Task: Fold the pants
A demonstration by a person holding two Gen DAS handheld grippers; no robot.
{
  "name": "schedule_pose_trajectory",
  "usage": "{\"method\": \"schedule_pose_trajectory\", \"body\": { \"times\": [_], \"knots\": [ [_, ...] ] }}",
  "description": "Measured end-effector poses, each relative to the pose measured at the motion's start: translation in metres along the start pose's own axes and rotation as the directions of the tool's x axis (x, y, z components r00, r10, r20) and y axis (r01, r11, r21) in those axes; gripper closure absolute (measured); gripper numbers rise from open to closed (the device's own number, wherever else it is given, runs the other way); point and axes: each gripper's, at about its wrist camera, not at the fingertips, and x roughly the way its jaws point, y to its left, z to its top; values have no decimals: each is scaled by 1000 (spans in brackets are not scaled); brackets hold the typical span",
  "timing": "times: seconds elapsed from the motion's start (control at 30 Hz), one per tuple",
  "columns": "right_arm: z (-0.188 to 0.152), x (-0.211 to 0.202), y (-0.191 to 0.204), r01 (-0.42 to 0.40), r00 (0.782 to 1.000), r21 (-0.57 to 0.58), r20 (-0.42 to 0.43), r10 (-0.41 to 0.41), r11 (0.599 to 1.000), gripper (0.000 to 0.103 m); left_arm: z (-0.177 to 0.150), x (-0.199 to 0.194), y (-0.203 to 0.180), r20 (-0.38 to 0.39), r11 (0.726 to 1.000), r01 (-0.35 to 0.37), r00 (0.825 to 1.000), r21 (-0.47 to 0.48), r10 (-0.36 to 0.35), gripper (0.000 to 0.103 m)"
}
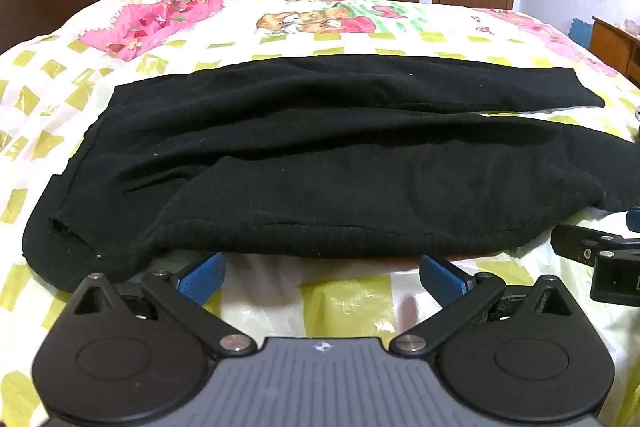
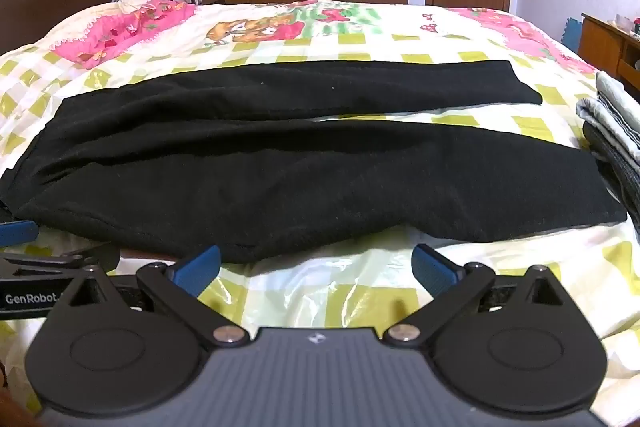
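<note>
A: Both tools stand with jaws spread wide and nothing between them. The left tool (image 1: 320, 277) sits just short of the near edge of the black pants (image 1: 304, 155), which lie flat across the bed (image 1: 352, 303), waist off to that tool's left, the two legs running away to its right.

B: And the right tool (image 2: 316, 267)?

A: Same posture, at the near leg's edge, further toward the cuffs. The hem there bulges toward it, almost between its blue pads (image 2: 434, 269).

B: What could go wrong from here?

A: I'd judge the grip itself. The near leg is doubled fabric; a shallow bite may catch only the top layer, so the fold drags crooked. The bedcover looks glossy and crinkled right under the pads, so a low approach might pinch cover along with cloth.

B: Anything else?

A: The two legs lie apart with a strip of cover showing between them. Lifting the near one over without matching edges would leave a skewed stack.

B: Do the views differ?

A: The right wrist view shows a folded stack of grey clothes (image 2: 612, 119) beyond the cuffs, to that tool's right; the left view misses it. A wide swing could knock it. The left view alone shows the waistband end (image 1: 52, 227) clearly.
</note>
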Motion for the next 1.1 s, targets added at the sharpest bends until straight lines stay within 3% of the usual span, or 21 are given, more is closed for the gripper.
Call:
{"method": "schedule_pose_trajectory", "body": {
  "times": [1.1],
  "knots": [
    [-3, 4, -3, 14, 1000, 4, -12, -14, 1000, 2, -2, 9, 0, -33, 1000, 19, 999, 18, -18, 0]
  ]
}}
